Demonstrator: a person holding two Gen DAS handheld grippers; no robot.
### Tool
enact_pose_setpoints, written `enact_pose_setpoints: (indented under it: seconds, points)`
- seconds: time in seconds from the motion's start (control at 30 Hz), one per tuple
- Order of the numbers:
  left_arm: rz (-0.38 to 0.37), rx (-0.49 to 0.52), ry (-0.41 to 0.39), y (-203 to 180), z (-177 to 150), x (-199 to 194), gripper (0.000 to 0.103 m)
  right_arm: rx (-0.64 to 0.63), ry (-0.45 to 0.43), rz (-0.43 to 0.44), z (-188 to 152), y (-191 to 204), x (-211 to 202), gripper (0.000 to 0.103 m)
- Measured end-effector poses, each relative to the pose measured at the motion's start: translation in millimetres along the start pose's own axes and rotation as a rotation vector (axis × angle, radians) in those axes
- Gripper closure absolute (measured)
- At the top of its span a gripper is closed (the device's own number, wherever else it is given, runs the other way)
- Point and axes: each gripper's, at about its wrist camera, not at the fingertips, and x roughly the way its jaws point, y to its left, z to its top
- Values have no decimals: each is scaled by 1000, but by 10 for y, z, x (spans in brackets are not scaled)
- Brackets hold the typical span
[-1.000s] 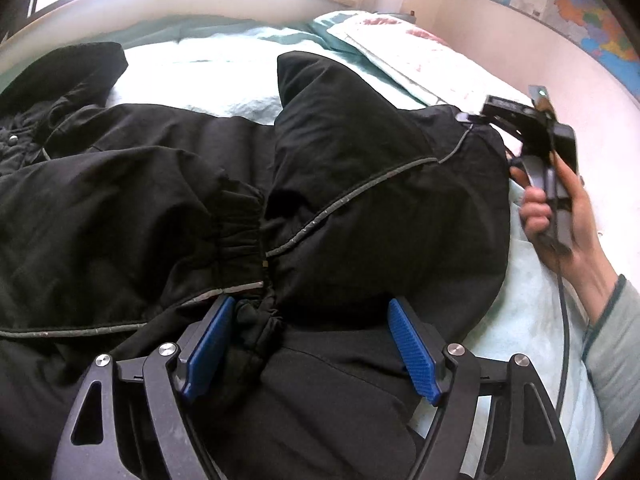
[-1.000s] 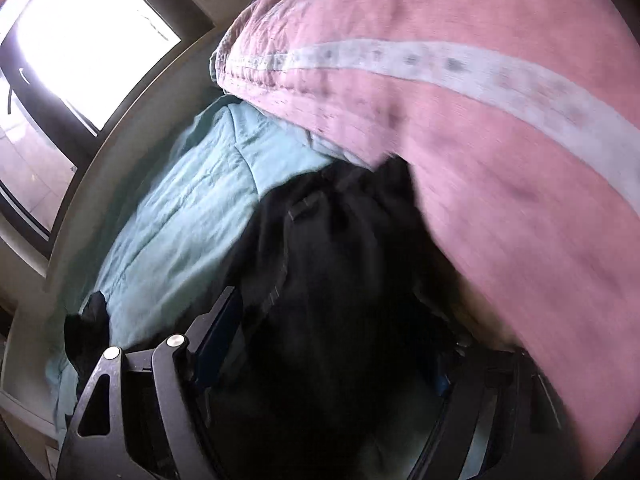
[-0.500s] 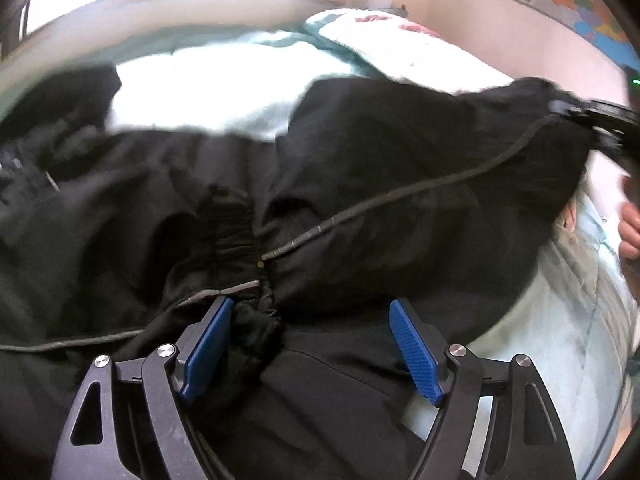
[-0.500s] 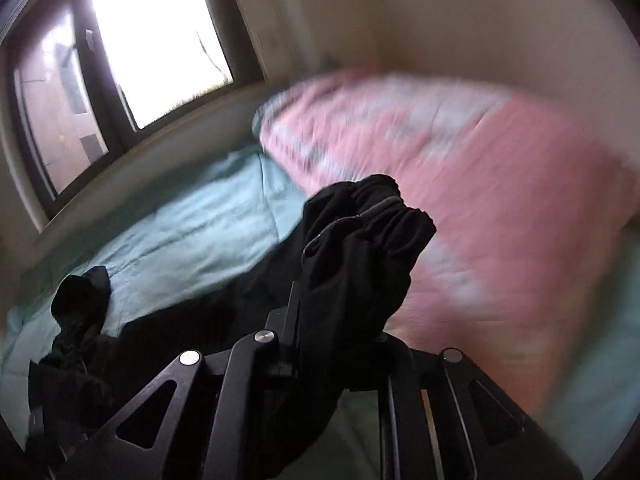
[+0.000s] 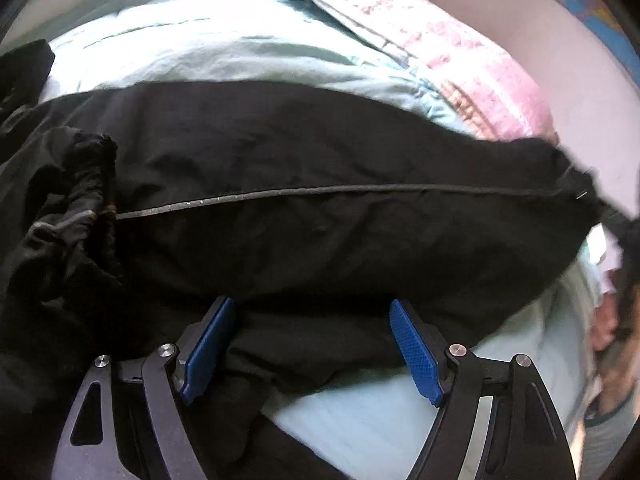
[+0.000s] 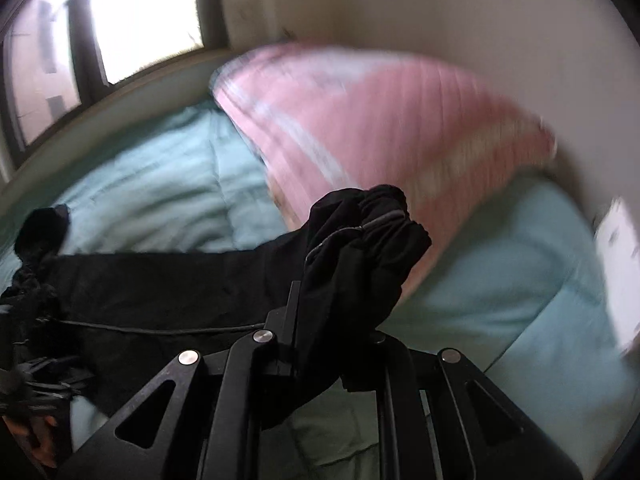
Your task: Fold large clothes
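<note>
A large black jacket (image 5: 280,152) with a thin grey piping line lies on a light blue bed. Its sleeve is stretched out to the right, with the elastic cuff (image 6: 372,232) pinched in my right gripper (image 6: 336,320), which is shut on it and holds it up above the bed. The right gripper (image 5: 624,236) shows blurred at the right edge of the left wrist view. My left gripper (image 5: 312,344) is open, its blue pads (image 5: 412,344) straddling the jacket's lower fabric near the front. A gathered hem (image 5: 92,184) bunches at the left.
A pink quilt (image 6: 380,120) lies folded at the head of the bed (image 6: 160,192), against the wall. A window (image 6: 140,16) is behind the bed. More black fabric (image 6: 40,236) lies at the far left. A white object (image 6: 616,272) is blurred at the right.
My right gripper has pulled the sleeve cuff out to the right and up, straightening the sleeve. The left gripper stays open over the jacket.
</note>
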Motion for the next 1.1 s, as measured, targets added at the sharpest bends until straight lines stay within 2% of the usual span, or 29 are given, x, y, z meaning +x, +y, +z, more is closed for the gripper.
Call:
enact_pose_setpoints:
  seconds: [0.1, 0.23, 0.27, 0.33, 0.4, 0.47, 0.63, 0.77, 0.97, 1.03, 1.1]
  points:
    - [-73, -25, -39, 103, 20, -279, 23, 62, 29, 39, -31, -124, 90, 86]
    - [-60, -44, -116, 376, -43, -884, 23, -4, -35, 94, 107, 148, -177, 87]
    - [-53, -56, -144, 482, -60, -1069, 23, -45, -61, 125, 156, 322, -305, 87]
    - [9, -82, -172, 671, -64, -1351, 23, -111, -90, 179, 227, 634, -486, 87]
    - [123, -101, -177, 863, -130, -1632, 23, -180, -113, 246, 273, 1096, -664, 87]
    - [194, -106, -193, 1013, -209, -1860, 23, -251, -122, 289, 299, 1556, -772, 87]
    - [289, -150, -236, 1369, -525, -2383, 23, -426, -136, 369, 237, 2759, -930, 87]
    - [293, -194, -245, 1620, -750, -2634, 23, -498, -92, 434, 55, 3564, -941, 87]
    - [319, -251, -278, 1919, -972, -2870, 23, -631, -26, 486, -496, 4562, -886, 85]
    - [287, -301, -297, 2063, -1081, -2943, 23, -637, -3, 506, -658, 4779, -819, 84]
    - [252, -338, -297, 2214, -1174, -3000, 23, -646, 58, 530, -852, 5036, -672, 82]
